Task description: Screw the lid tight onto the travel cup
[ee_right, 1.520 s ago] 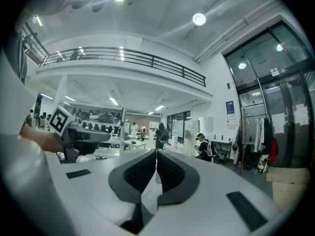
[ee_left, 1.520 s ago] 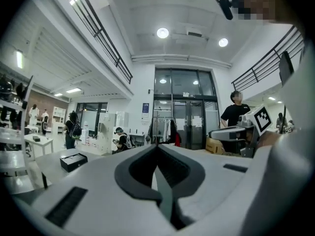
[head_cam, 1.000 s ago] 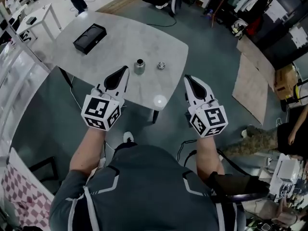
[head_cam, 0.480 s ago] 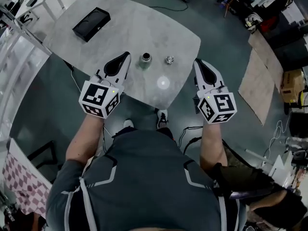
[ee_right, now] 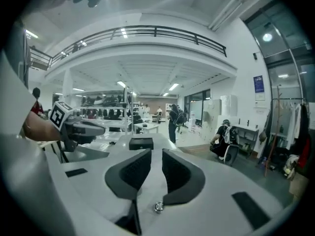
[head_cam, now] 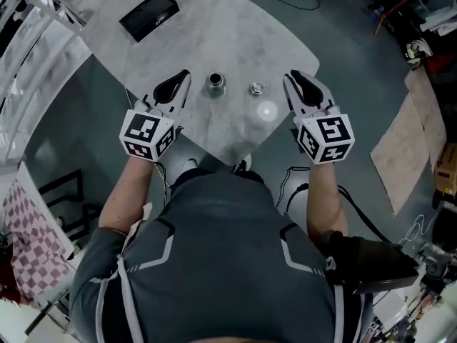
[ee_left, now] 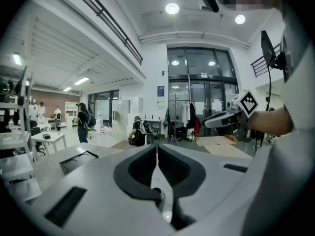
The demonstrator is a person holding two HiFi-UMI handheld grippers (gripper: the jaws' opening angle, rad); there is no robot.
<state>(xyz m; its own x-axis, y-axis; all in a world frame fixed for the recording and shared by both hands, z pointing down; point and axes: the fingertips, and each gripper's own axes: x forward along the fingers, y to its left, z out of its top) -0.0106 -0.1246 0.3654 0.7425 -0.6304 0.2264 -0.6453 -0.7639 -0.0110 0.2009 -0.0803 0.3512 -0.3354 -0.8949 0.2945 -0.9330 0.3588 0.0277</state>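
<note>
Both my hands have come forward and down to the near edge of the worktop (head_cam: 214,27) in the last second; a moment ago they hung back over the floor, and now the tips sit either side of the work. The travel cup (head_cam: 216,83) stands upright and open-mouthed near that edge; the lid (head_cam: 257,88) lies flat on the worktop just to its right, apart from it, so nothing is screwed on yet. A black box (head_cam: 148,15) sits well away at the far side.

My left gripper (head_cam: 187,73) has drawn up near the cup's left side; its fingers (ee_left: 133,168) are pressed together with nothing in them, and the cup shows low in the left gripper view, short of the tips. My right gripper (head_cam: 289,78) lies just right of the lid; its fingers (ee_right: 182,173) have just been opening and now stand a little apart, empty, with the lid showing on the worktop below the gap and not yet between them.

I take this as the approach ending and the pick-up beginning; the right side looks readied for the lid, while my left fingers would have to part before they could steady the cup.
</note>
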